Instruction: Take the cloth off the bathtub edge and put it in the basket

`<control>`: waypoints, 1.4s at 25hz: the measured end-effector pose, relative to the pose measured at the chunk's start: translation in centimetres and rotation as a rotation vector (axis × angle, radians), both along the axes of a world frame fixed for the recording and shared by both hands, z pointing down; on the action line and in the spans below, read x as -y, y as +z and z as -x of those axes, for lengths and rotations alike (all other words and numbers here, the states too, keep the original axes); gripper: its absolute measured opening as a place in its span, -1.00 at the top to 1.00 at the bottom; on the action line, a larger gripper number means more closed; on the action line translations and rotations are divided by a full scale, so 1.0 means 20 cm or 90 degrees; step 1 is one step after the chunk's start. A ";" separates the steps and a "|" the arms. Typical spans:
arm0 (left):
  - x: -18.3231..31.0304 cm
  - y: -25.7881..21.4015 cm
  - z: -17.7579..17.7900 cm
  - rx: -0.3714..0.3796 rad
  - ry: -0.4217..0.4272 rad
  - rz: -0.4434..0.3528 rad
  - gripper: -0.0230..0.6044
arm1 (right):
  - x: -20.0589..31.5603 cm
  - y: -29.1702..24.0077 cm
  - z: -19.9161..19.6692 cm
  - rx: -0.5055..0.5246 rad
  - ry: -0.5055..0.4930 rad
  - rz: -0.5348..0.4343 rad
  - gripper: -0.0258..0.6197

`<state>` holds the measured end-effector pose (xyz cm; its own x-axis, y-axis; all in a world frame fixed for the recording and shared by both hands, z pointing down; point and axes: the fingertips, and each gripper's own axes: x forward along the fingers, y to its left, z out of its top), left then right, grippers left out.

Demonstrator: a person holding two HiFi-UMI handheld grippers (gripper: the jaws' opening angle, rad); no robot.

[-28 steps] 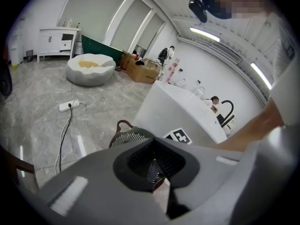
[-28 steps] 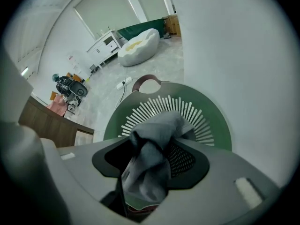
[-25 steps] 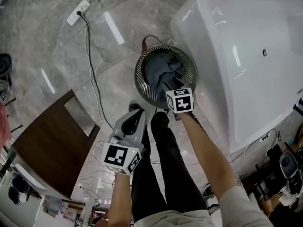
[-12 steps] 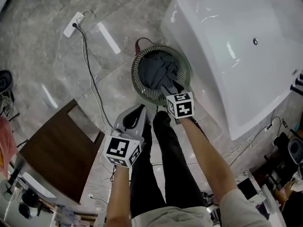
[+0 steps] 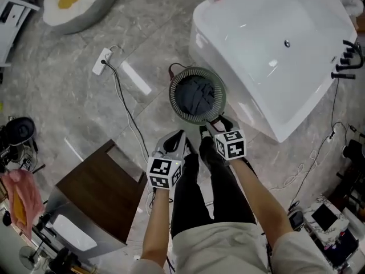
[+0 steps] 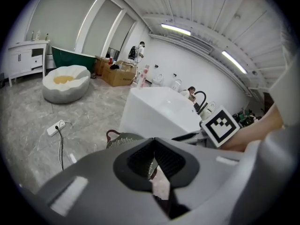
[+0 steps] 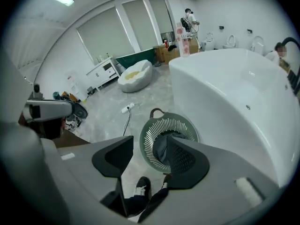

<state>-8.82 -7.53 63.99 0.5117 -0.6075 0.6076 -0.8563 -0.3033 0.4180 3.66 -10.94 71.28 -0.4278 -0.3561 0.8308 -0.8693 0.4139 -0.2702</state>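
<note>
- Both your forearms reach forward and down over your black-trousered legs (image 5: 197, 204), side by side, with the marker cubes facing up.
- Your left gripper (image 5: 178, 138) tilts down toward the floor. Its jaws are closed together with nothing between them.
- Your right gripper (image 5: 212, 125) points more steeply down, its tips close to the near rim of the basket (image 5: 176, 104) in the head view. Its jaws stand apart and empty; only floor and your shoes show through the gap.
- The cloth (image 5: 195, 94), dark grey, lies bunched inside the round green basket, clear of both grippers.
- The basket stands on the grey marble floor (image 5: 68, 96), just beside the long side of the white bathtub (image 5: 268, 67).
- Black taps (image 5: 345, 59) sit at the bathtub's far right edge.
- A white power strip (image 5: 103, 61) lies on the floor to the basket's left, its black cable trailing back toward you.
- A dark brown cabinet (image 5: 97, 193) stands at your left.
- A white bowl-shaped seat with a yellow centre (image 5: 74, 1) is at the floor's far left.
</note>
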 end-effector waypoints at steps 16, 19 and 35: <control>-0.45 -0.75 0.03 -0.033 0.021 -0.021 0.74 | -0.63 -1.03 -0.06 0.058 0.108 -0.107 0.26; -0.47 -0.84 0.00 -0.038 0.042 -0.034 0.74 | -0.69 -1.14 -0.07 0.073 0.137 -0.137 0.26; -0.61 -0.78 -0.03 -0.014 0.061 -0.020 0.74 | -0.89 -1.08 -0.10 0.082 0.110 -0.116 0.26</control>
<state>-8.31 4.61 48.48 0.5815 -0.5739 0.5767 -0.8134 -0.3970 0.4252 5.69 6.86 49.58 -0.4456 -0.5717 0.6889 -0.8945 0.3150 -0.3172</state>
